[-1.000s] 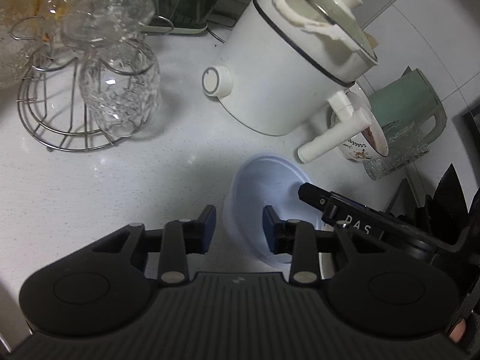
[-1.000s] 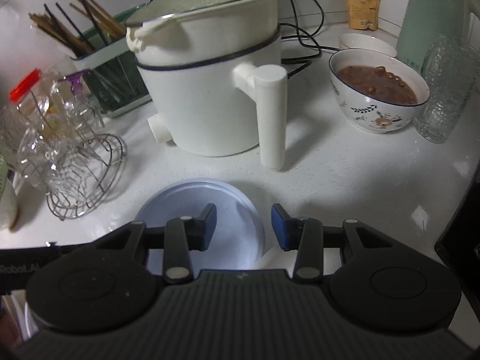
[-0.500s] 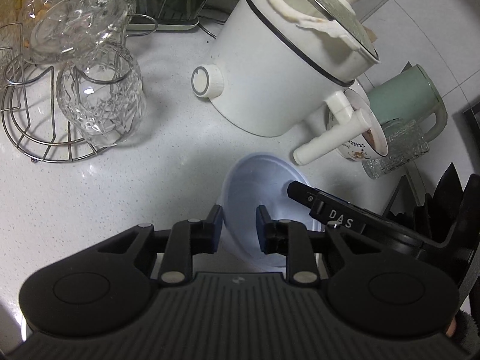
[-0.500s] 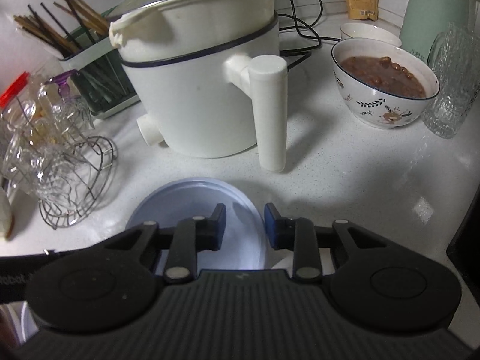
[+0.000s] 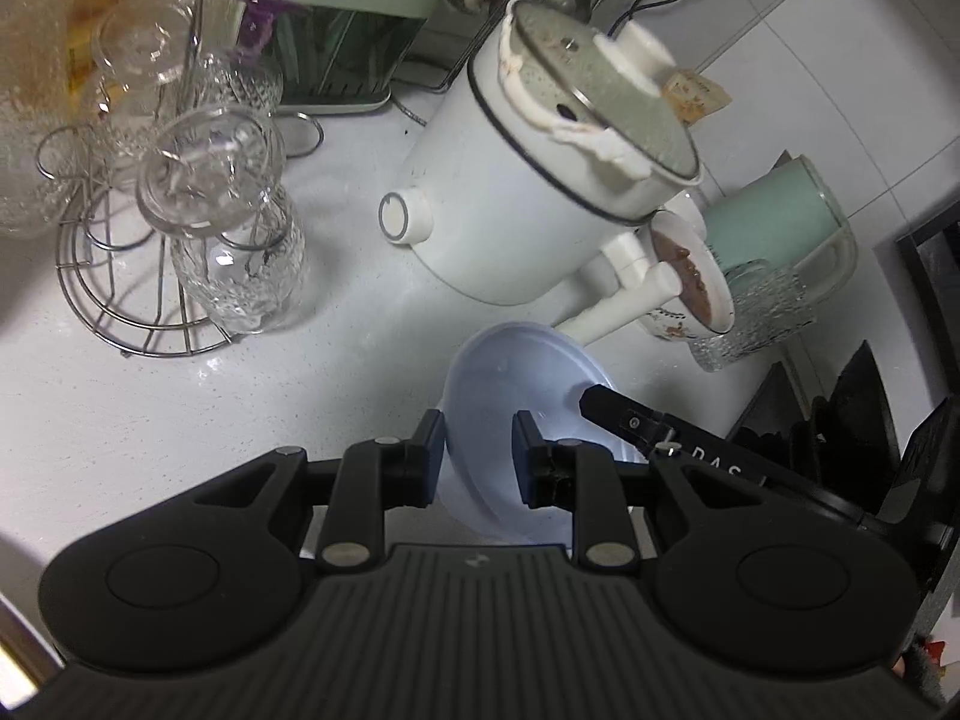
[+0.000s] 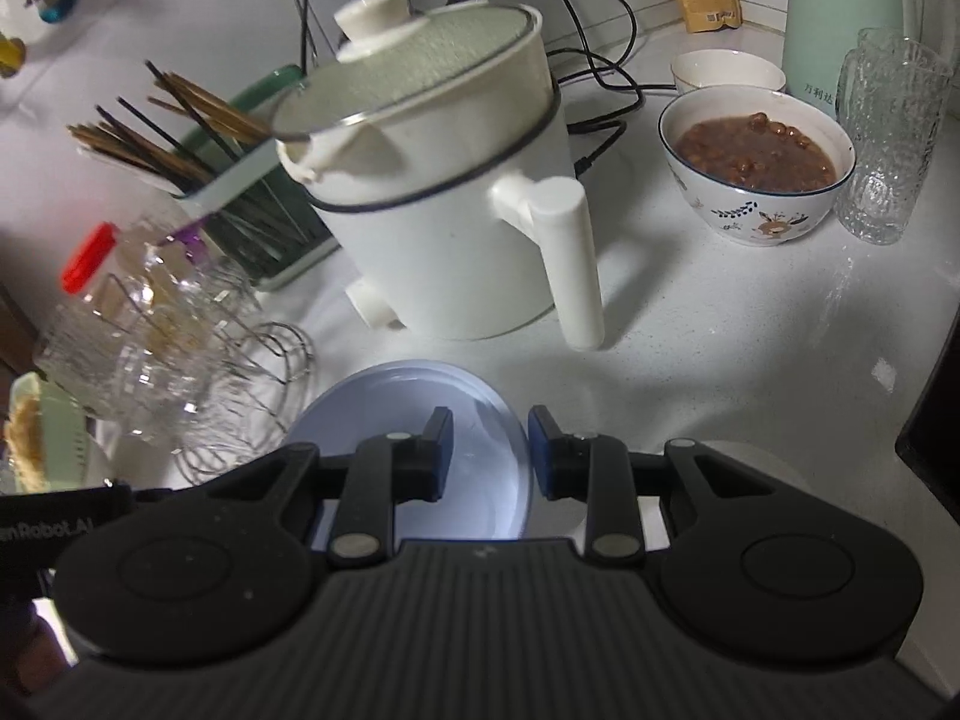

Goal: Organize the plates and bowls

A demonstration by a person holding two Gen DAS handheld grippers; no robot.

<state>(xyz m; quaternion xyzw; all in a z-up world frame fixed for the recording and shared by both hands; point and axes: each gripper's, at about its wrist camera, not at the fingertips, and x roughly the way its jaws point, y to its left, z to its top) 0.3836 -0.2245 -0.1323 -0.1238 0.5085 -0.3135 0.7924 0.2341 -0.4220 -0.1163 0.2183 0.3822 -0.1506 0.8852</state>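
White speckled worktop [image 5: 180, 420] carries our cooker [image 5: 510, 216]; before it, our left hand-held gripper [image 5: 478, 456] and right hand-held gripper [image 6: 483, 456] each clamp opposite rims of the pale blue bowl [image 5: 516, 384], having just closed.

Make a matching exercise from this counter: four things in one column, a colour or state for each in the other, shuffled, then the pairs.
1. plastic bowl
2. patterned bowl
3. cooking pot
4. kettle

a. pale green
b. full of brown food
c. white, lid on
d. pale blue, a gripper on each side of its rim

Pairs: 1-d, 2-b, 3-c, 4-a
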